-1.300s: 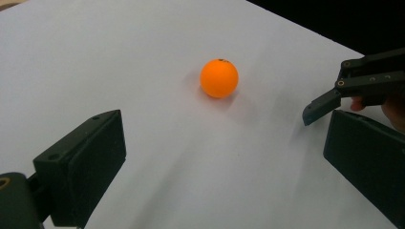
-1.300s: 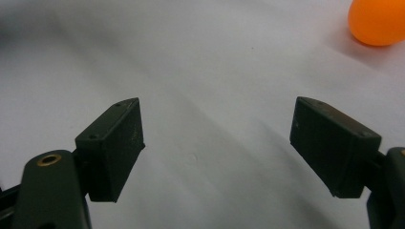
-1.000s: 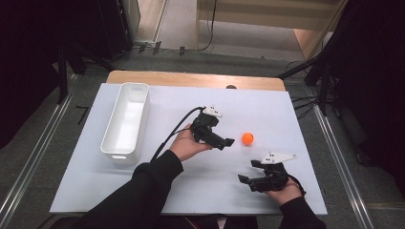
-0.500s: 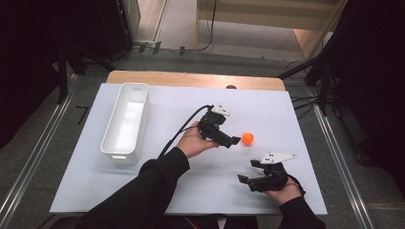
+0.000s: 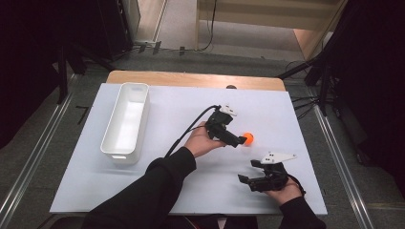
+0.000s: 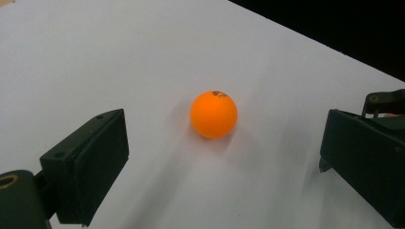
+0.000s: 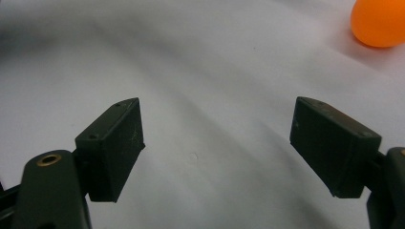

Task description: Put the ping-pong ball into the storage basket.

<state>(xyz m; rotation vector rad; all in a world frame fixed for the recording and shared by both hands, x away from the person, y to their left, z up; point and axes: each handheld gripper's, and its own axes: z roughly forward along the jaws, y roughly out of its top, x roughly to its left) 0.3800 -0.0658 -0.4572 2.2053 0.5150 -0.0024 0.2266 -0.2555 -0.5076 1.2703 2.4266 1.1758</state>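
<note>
The left gripper (image 6: 219, 157) is standing spread before the orange ball (image 6: 213, 115); it is looking light, smooth, prone to rolling, best pinched across its middle.

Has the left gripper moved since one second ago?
Yes. In the high view the left gripper has gone right, away from the white bin, up to the orange ball, which kept its place.

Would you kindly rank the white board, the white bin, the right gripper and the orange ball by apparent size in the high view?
1. white board, by far the largest.
2. white bin.
3. right gripper, clearly smaller than the bin, though it sits nearer the camera.
4. orange ball, the smallest.
</note>
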